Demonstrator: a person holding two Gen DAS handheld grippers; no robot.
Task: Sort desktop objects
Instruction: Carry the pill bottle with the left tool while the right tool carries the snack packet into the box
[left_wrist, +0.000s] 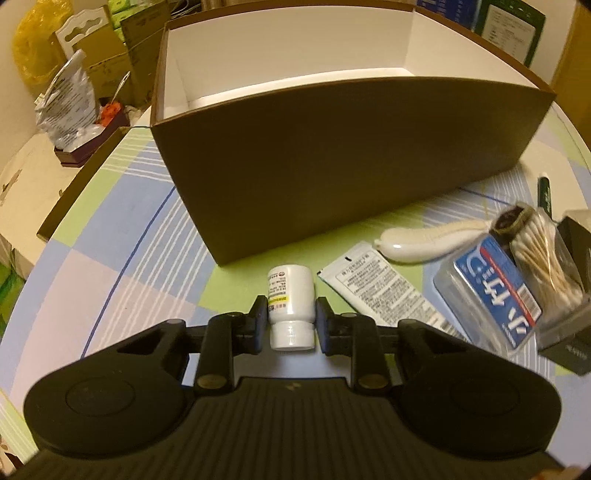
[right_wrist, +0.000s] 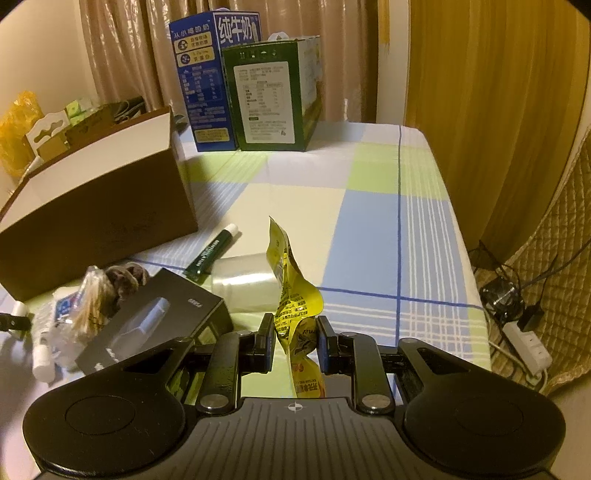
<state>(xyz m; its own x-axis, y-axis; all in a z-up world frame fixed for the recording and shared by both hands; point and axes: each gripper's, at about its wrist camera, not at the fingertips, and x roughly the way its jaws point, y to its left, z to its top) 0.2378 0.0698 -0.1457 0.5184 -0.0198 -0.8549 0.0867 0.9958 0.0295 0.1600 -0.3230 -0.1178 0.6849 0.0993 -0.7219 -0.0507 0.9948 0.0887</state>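
Note:
My left gripper (left_wrist: 291, 319) is shut on a small white medicine bottle (left_wrist: 291, 295), held just in front of the near wall of the brown box (left_wrist: 332, 177), whose white inside looks empty. My right gripper (right_wrist: 294, 341) is shut on a crumpled yellow snack packet (right_wrist: 291, 291), held above the checked tablecloth. The brown box also shows in the right wrist view (right_wrist: 96, 218) at the left.
Beside the box lie a white sachet (left_wrist: 376, 288), a white tube (left_wrist: 417, 243), a blue-labelled clear pack (left_wrist: 491, 291), cotton swabs (left_wrist: 550, 254), a green pen (right_wrist: 212, 254) and a black box (right_wrist: 155, 317). Milk cartons (right_wrist: 243, 81) stand at the back. The table's edge is at the right.

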